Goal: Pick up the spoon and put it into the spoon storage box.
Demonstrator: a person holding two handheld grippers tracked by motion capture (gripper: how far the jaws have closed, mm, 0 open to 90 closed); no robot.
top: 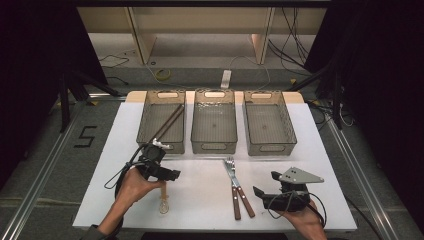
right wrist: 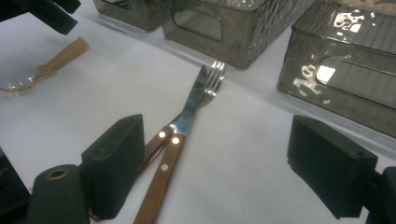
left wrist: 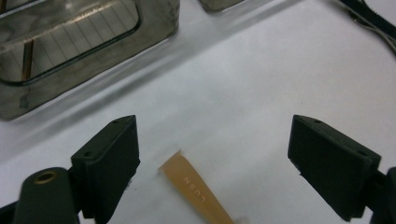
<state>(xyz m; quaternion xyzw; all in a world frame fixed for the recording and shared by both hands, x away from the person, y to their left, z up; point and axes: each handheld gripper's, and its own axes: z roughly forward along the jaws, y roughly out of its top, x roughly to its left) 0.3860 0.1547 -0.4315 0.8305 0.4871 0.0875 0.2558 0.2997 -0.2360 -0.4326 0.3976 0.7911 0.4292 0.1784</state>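
Note:
A spoon (top: 163, 199) with a tan handle (left wrist: 196, 187) lies on the white table at the front left. My left gripper (top: 173, 175) hovers open just above its handle end, the jaws spread wide on either side of it. A knife (top: 237, 184) and a fork (top: 235, 187) with wooden handles lie crossed at the front centre. My right gripper (top: 265, 185) stands open just right of their handles; in the right gripper view the knife (right wrist: 180, 140) and fork (right wrist: 210, 86) lie between its jaws. Brown chopsticks (top: 167, 123) lean in the left bin.
Three smoked clear bins stand in a row at the back: left (top: 146, 135), middle (top: 214, 145), right (top: 270, 147). The white table mat (top: 200, 200) has free room between the spoon and the cutlery. Cables trail from both grippers.

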